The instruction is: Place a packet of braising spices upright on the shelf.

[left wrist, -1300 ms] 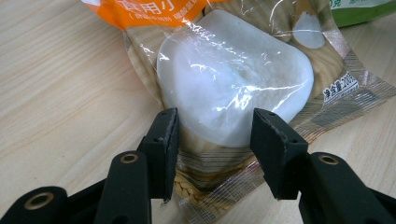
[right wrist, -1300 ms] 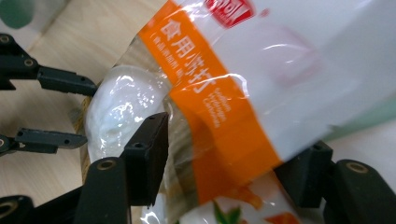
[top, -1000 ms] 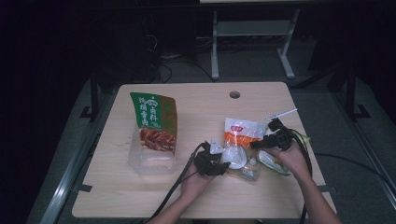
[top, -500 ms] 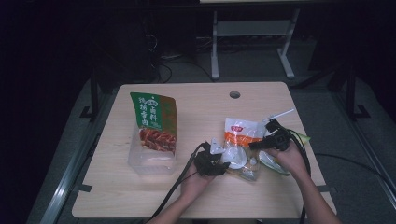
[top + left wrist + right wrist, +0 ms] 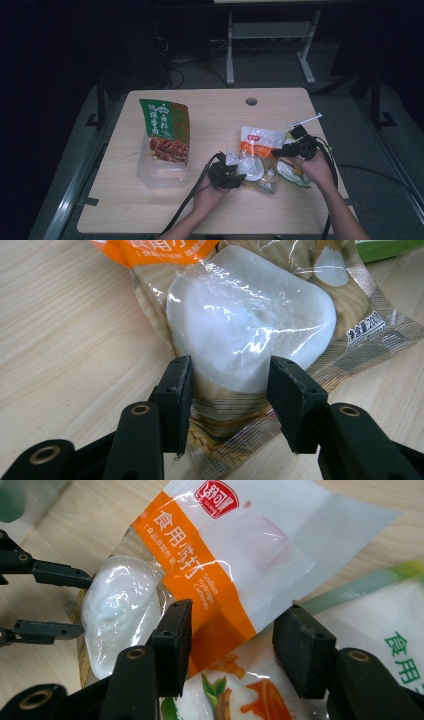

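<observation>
A white and orange bag of baking soda (image 5: 257,142) lies flat on the table, right of centre. My left gripper (image 5: 240,176) comes in from the left, and its jaws (image 5: 230,372) press on both sides of the white powder lump (image 5: 250,315) at the bag's near end. The same jaws (image 5: 85,605) flank that lump in the right gripper view. My right gripper (image 5: 279,150) is at the bag's right side. Its jaws (image 5: 232,615) have just been opening, and the bag's orange band (image 5: 200,575) runs between them with no visible press.
A second packet (image 5: 292,172), white with green print (image 5: 385,625), lies under the right hand and partly under the soda bag. At the left a green snack bag (image 5: 165,120) stands in a clear plastic tub (image 5: 160,172). A cable hole (image 5: 251,101) sits near the table's far edge.
</observation>
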### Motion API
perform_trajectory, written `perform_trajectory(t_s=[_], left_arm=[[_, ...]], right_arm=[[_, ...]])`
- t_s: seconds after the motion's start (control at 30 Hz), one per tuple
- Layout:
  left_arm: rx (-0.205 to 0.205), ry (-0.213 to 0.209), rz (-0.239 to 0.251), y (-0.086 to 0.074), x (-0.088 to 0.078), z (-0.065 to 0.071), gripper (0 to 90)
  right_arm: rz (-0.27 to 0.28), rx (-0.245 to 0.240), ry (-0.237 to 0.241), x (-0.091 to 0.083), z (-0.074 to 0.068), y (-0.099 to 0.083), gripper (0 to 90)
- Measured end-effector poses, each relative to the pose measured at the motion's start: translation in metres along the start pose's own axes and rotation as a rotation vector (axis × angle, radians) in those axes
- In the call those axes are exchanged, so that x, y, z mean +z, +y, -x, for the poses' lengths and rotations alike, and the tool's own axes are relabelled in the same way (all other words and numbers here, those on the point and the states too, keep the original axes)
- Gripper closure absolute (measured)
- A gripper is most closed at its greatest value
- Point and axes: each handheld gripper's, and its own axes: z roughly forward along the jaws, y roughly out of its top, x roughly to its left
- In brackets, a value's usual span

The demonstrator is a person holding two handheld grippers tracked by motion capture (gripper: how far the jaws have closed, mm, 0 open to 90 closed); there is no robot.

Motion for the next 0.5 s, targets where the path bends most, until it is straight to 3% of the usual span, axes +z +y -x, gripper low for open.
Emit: perform_trajectory(t_s=[0.33,0.4,0.5], left_arm=[[0.001,-0.001,-0.003,0.000,0.000,0.000,52.7],[0.001,-0.001,-0.001,0.000,0.000,0.000,52.7],[0.003,0.000,0.001,0.000,0.000,0.000,52.7]], right_arm=[[-0.049,-0.028,0.024,0.022,-0.009,0.006,48.9],[-0.045,-0.015,0.064,0.025,-0.009,0.007,51.4],[-0.082,-0.033,0.079,0.034,-0.012,0.008,56.4]])
